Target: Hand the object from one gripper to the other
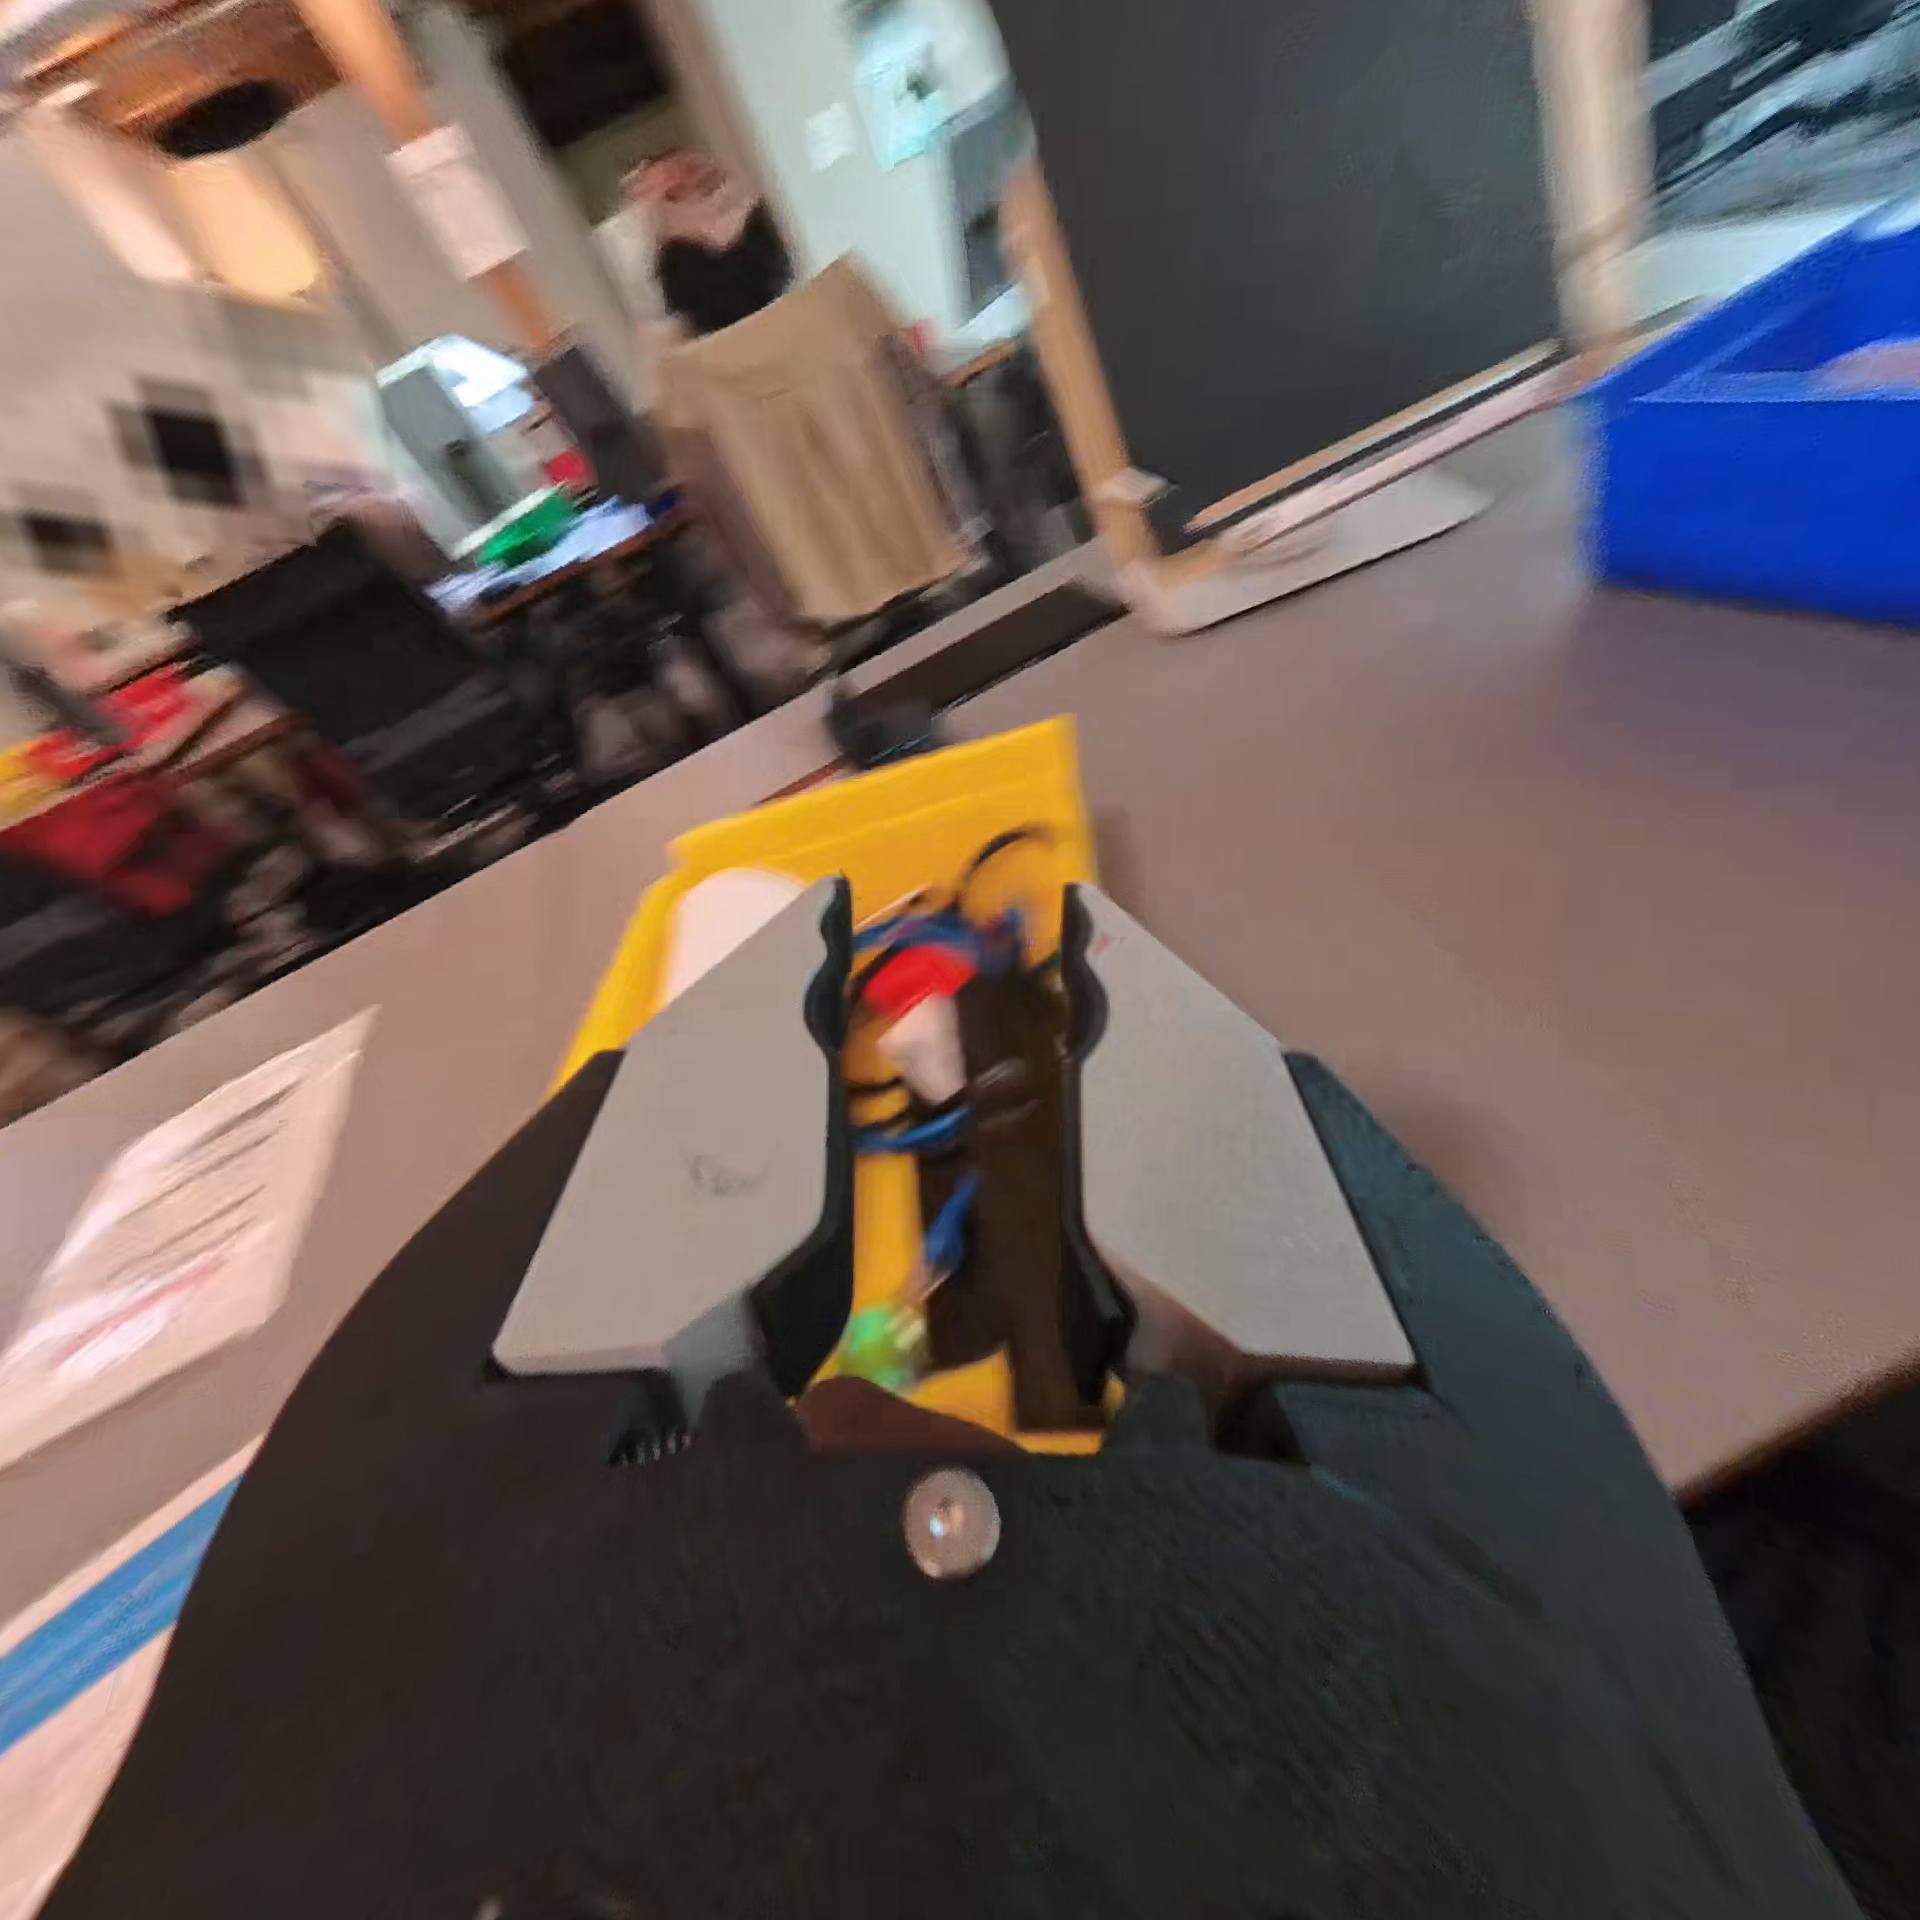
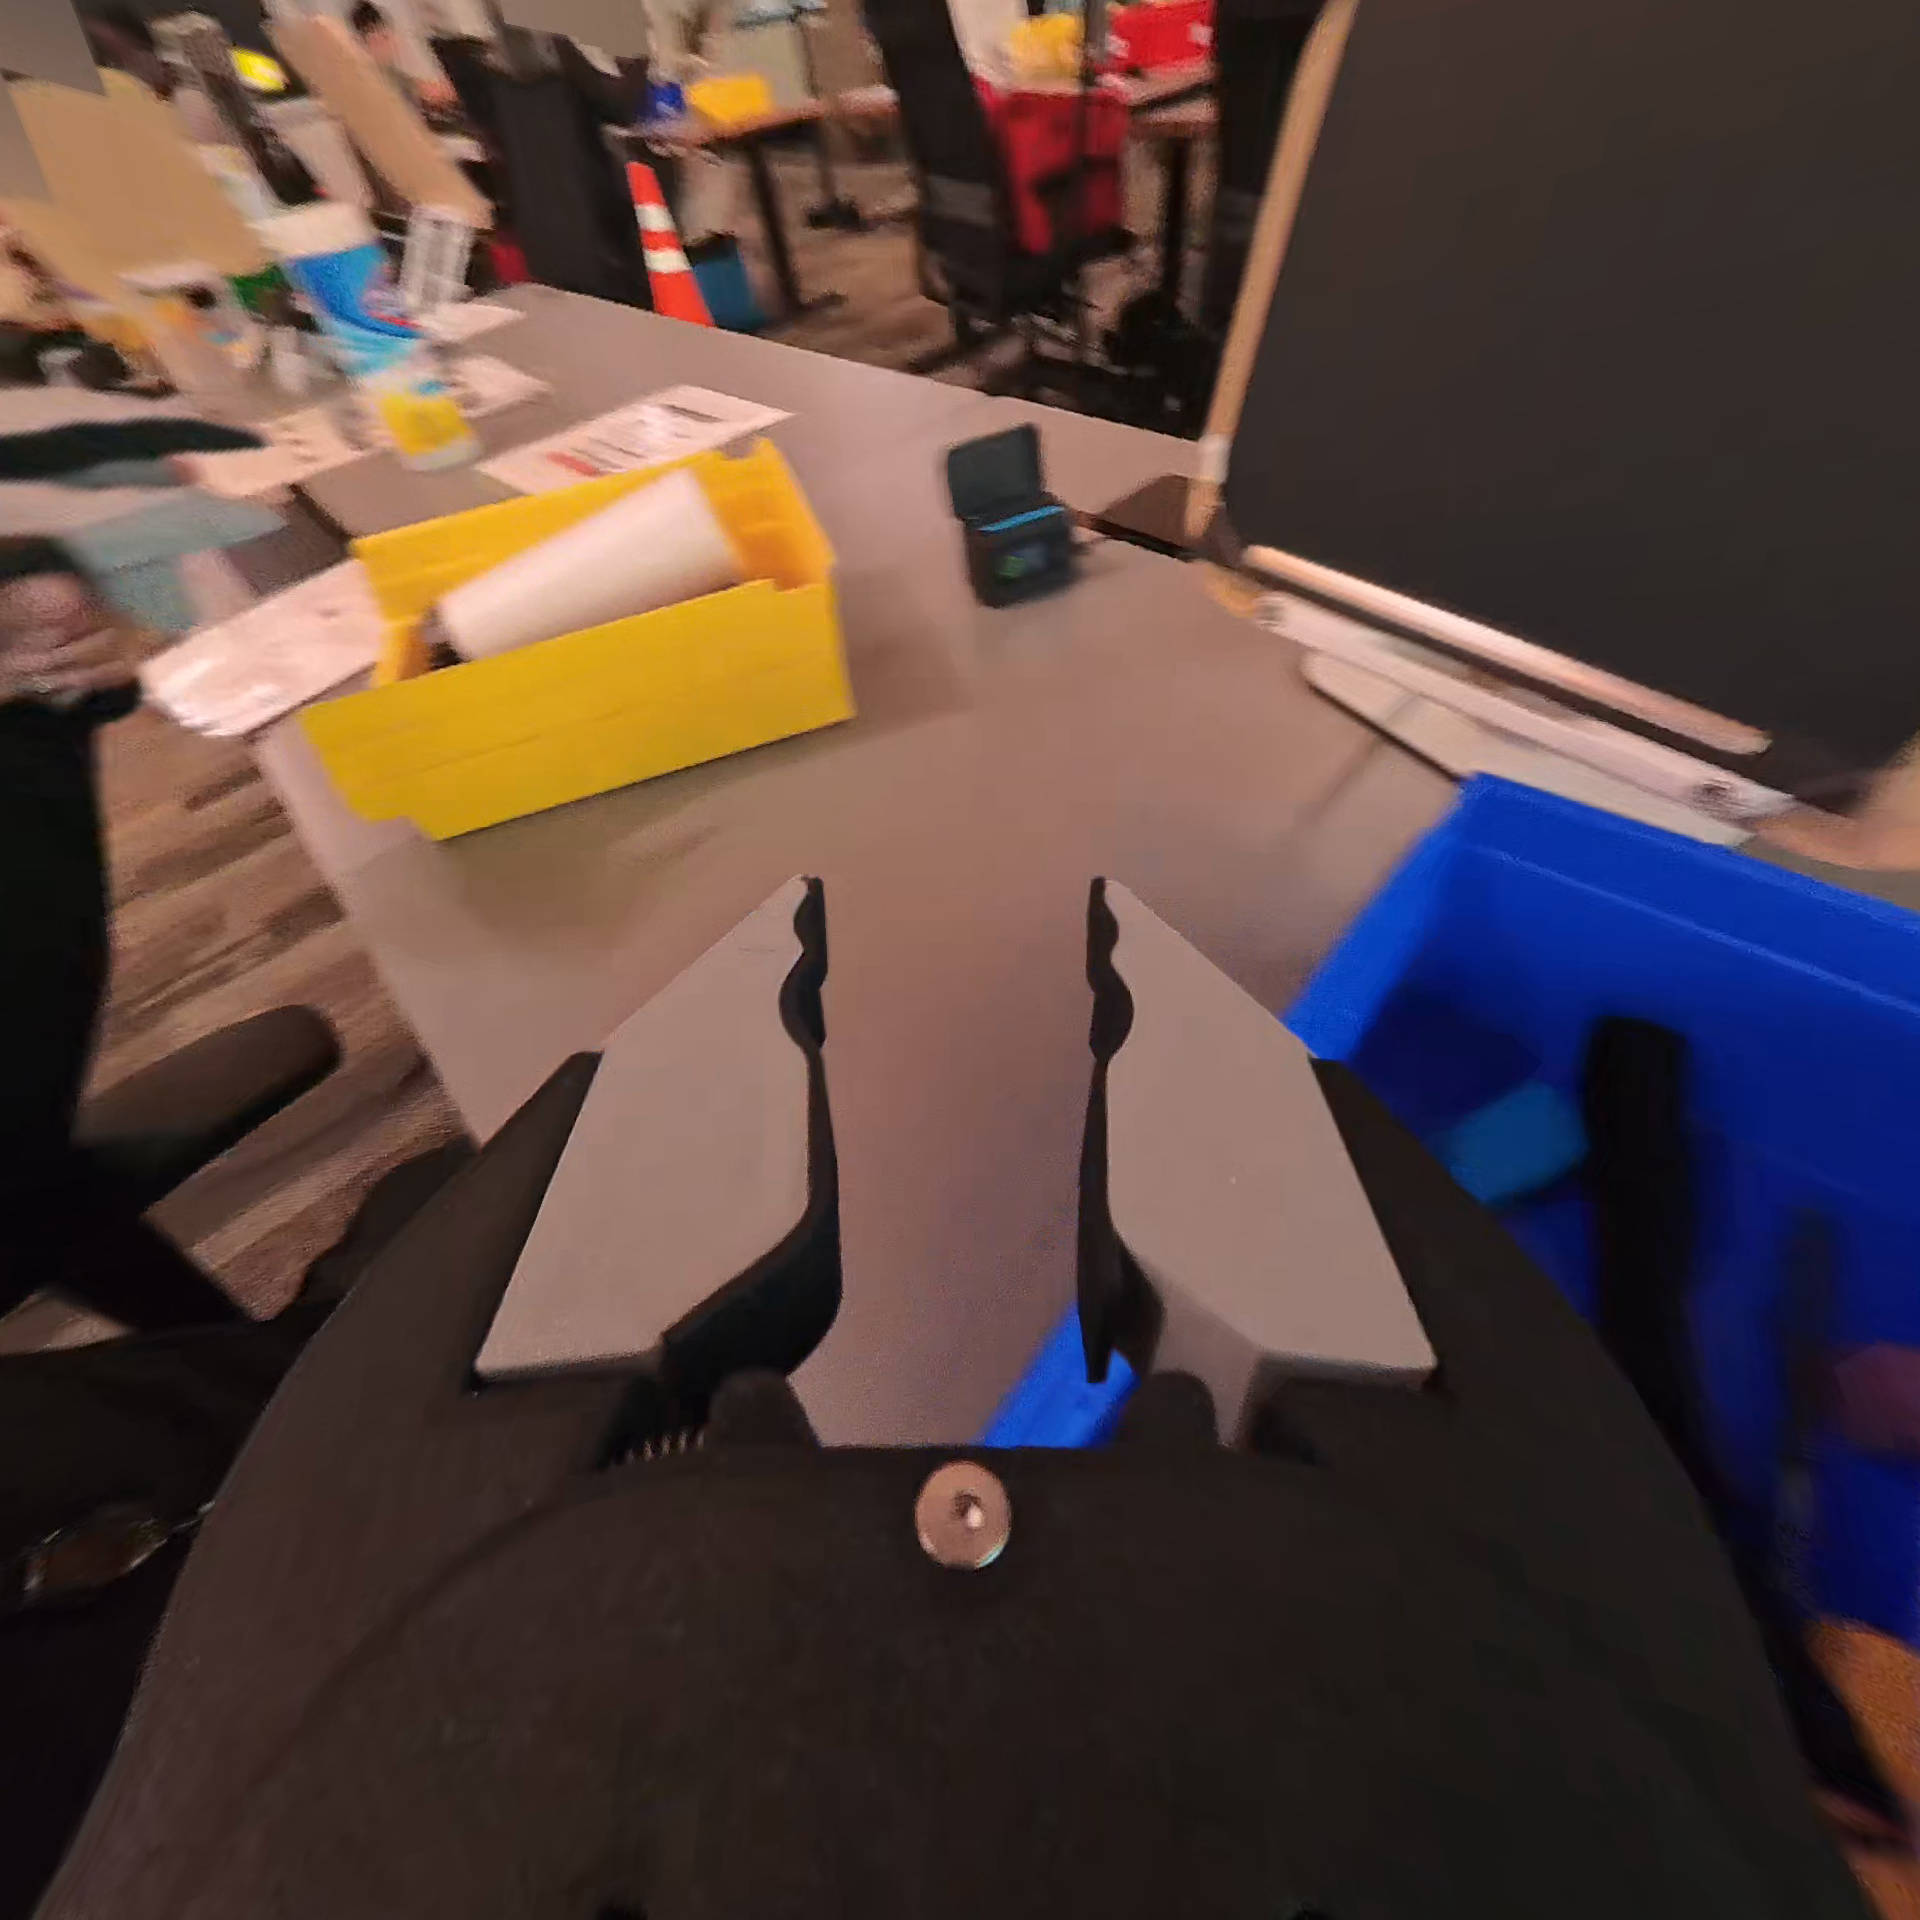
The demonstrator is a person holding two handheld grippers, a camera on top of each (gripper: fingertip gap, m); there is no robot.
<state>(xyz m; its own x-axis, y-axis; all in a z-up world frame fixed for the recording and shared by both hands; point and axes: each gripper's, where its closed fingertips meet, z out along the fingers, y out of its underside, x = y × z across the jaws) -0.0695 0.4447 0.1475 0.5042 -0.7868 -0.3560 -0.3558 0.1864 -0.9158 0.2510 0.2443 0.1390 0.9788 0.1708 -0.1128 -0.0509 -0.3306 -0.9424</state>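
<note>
A yellow bin (image 2: 582,717) stands on the grey table (image 2: 1039,727). It holds a white cylinder (image 2: 592,582) and a jumble of small things. In the left wrist view my left gripper (image 1: 951,904) is open and hovers over the yellow bin (image 1: 914,821), with a red-capped item (image 1: 914,982), blue cables (image 1: 935,1122) and a dark brown piece (image 1: 1013,1195) showing between its fingers. It holds nothing that I can see. My right gripper (image 2: 951,904) is open and empty above bare table, beside a blue bin (image 2: 1662,935).
The blue bin (image 1: 1756,478) holds a light blue block (image 2: 1512,1143) and a black strap-like piece (image 2: 1636,1143). A small black case (image 2: 1013,514) stands behind the yellow bin. Papers (image 1: 177,1226) lie on the table's left part. A dark board (image 2: 1558,312) stands at the back right. Tip to tip, the grippers are about 40 cm apart.
</note>
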